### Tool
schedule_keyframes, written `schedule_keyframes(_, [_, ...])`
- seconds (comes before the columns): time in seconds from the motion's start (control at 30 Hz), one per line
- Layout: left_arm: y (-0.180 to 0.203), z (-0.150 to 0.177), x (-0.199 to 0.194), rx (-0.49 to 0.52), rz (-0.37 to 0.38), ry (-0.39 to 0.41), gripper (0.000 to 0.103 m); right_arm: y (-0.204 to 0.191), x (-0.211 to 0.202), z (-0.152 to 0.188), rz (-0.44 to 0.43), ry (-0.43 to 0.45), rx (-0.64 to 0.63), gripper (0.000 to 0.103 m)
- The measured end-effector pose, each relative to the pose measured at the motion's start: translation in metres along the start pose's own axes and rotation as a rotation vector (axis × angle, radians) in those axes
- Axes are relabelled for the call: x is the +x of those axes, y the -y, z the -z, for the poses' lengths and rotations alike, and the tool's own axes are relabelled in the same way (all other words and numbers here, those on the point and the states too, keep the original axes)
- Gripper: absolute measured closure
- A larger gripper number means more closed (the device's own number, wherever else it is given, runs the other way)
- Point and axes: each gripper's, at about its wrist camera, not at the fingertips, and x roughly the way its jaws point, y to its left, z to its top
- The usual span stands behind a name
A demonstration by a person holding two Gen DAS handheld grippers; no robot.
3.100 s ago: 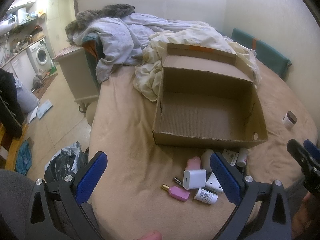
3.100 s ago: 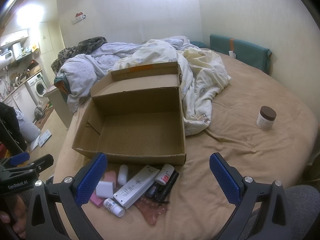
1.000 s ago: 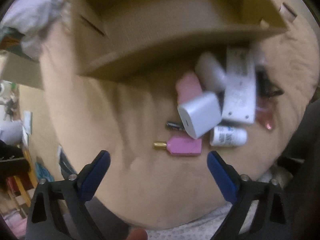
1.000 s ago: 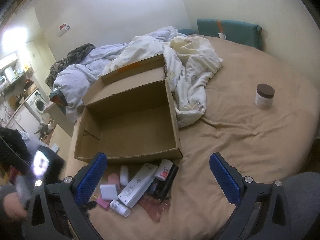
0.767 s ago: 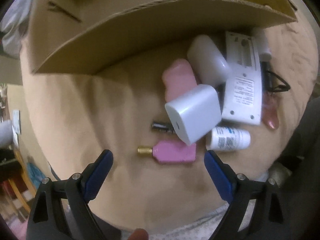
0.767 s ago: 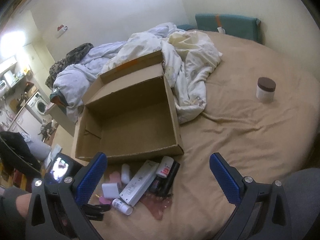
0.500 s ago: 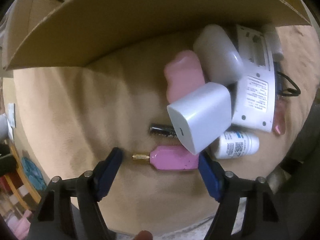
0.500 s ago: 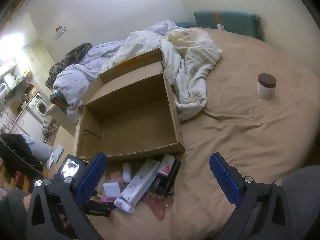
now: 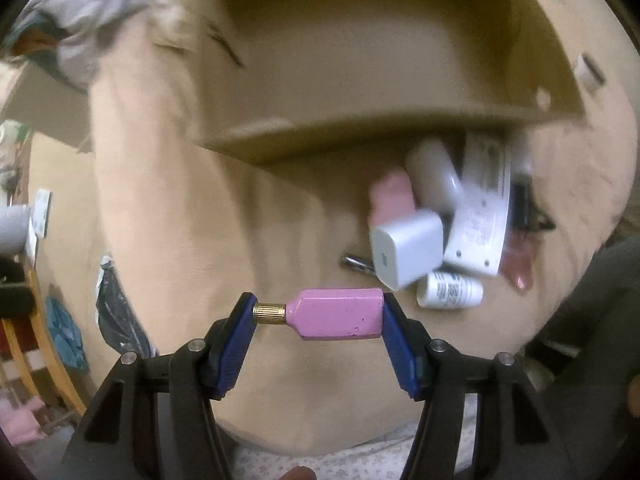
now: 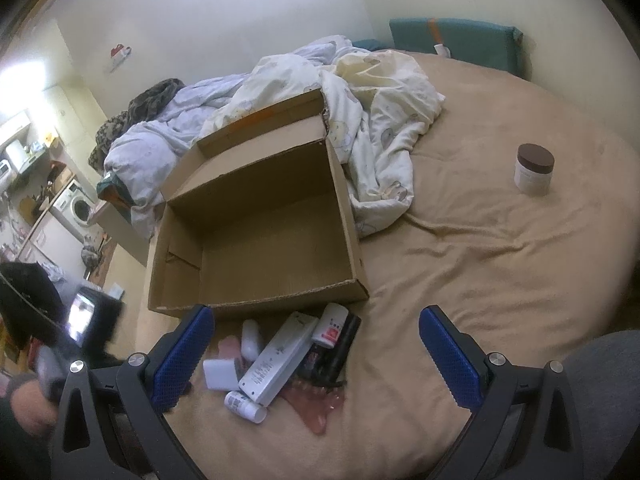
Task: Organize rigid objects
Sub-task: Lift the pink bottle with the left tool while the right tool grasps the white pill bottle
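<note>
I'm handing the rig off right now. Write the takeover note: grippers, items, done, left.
Left gripper: jaws closing on the pink bottle, held end to end, lifted off the bed.
Right gripper: open, holding nothing, hovering over the pile.
Cardboard box: nothing in it yet.
Left: the white charger, remote, small white bottle and the rest of the pile in front of the box; brown-lidded jar sits apart.

No readable text: print on the white bottle (image 9: 450,291) and white remote (image 9: 480,216) blurred.
</note>
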Motion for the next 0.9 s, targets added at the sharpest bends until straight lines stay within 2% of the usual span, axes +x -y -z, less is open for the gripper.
schedule_keyframes(0.2, [-0.021, 0.008, -0.022, -0.111, -0.045, 0.139, 0.045, -0.014, 0.008, 0.007, -0.011, -0.049, -0.059, 0.0])
schedule_keyframes(0.4, [-0.034, 0.009, -0.034, -0.166, 0.02, 0.182, 0.045, -0.033, 0.014, 0.017, 0.011, -0.082, -0.156, 0.0])
schedule_keyframes(0.57, [-0.027, 0.003, -0.047, -0.179, 0.03, 0.244, 0.045, -0.045, 0.032, 0.036, -0.056, -0.242, -0.153, 0.0])
schedule_keyframes(0.7, [-0.028, 0.003, -0.056, -0.196, 0.027, 0.281, 0.045, -0.044, 0.051, 0.055, -0.117, -0.385, -0.057, 0.0])
schedule_keyframes(0.9, [-0.033, 0.006, -0.057, -0.227, 0.006, 0.291, 0.045, -0.044, 0.086, 0.079, -0.111, -0.542, 0.071, 0.007])
